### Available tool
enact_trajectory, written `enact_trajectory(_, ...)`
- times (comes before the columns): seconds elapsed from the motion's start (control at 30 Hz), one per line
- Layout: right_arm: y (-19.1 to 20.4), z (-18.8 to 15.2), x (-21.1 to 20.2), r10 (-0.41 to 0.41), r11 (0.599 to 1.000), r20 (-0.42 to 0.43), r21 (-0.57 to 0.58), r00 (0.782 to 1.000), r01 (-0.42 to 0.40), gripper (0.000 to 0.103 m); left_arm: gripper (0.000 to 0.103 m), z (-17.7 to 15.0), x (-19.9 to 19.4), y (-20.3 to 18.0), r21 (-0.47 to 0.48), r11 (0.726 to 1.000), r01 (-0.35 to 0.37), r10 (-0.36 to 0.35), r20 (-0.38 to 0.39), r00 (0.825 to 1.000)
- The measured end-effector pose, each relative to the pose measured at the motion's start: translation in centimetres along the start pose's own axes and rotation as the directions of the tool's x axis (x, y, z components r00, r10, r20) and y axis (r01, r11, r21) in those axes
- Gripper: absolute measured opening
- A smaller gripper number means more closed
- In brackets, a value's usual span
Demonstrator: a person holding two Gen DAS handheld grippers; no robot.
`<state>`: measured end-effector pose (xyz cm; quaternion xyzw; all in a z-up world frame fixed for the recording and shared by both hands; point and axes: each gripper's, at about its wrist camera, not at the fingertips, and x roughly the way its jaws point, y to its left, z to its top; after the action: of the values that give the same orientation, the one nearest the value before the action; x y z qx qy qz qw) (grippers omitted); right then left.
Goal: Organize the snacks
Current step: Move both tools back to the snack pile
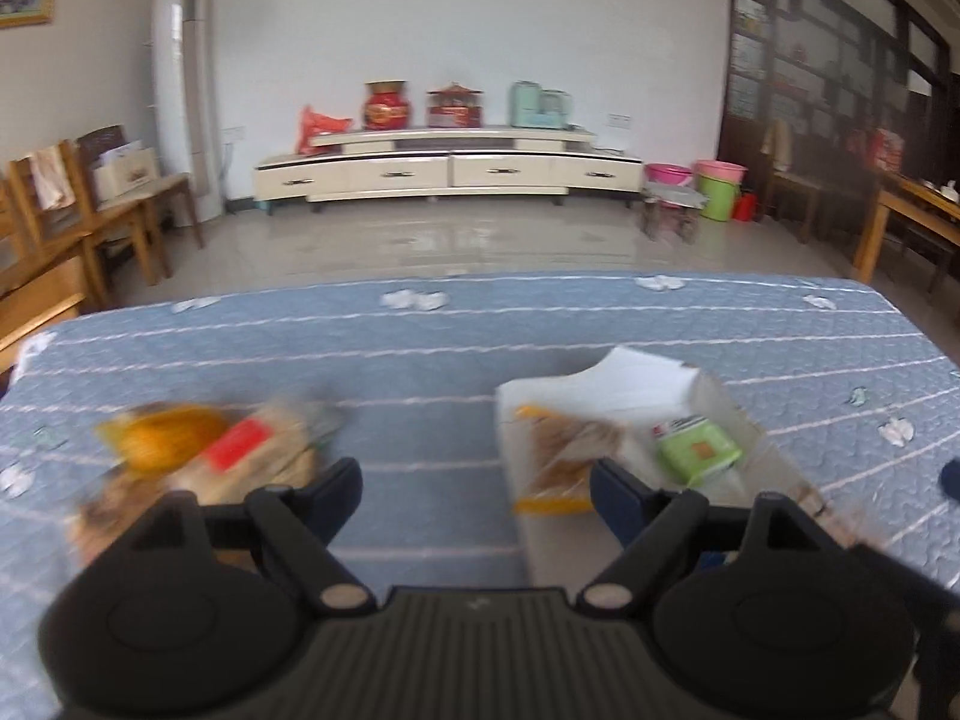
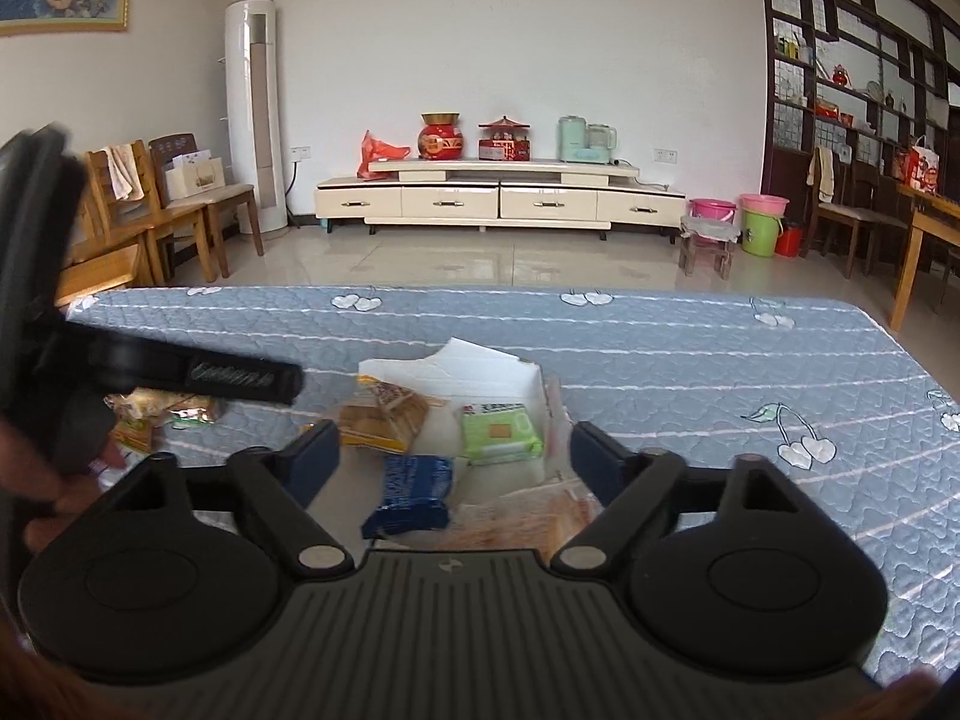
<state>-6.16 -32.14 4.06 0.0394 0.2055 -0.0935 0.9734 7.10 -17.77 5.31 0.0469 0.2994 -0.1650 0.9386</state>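
Note:
A white open box (image 2: 474, 369) sits mid-table on the blue quilted cloth. In it lie a green pack (image 2: 501, 432), a brown biscuit pack (image 2: 384, 414), a blue pack (image 2: 414, 495) and a clear packet of biscuits (image 2: 528, 516). My right gripper (image 2: 453, 462) hovers open over the box; the blue pack lies below the gap, untouched. My left gripper (image 1: 474, 492) is open and empty over bare cloth. To its right is the box (image 1: 630, 384) with the green pack (image 1: 699, 450); to its left, a blurred pile of loose snacks (image 1: 210, 450). In the right wrist view one of its fingers (image 2: 240, 381) reaches in over that pile (image 2: 162, 411).
The table's far edge (image 2: 480, 288) runs across the view, with tiled floor behind it. Wooden chairs (image 2: 174, 210) stand at the left and a wooden table (image 2: 924, 228) at the right. A hand (image 2: 54, 480) holds the left gripper's handle.

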Motion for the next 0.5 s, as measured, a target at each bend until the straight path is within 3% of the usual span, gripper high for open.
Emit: enact_trajectory(0.5,5.7,-0.4,-0.4,0.115,0.991,-0.037,-0.066,0.993,-0.118,0.103,0.085,-4.8,-6.4,8.4,-0.119,0.983,-0.139,0.141,0.007,0.99)
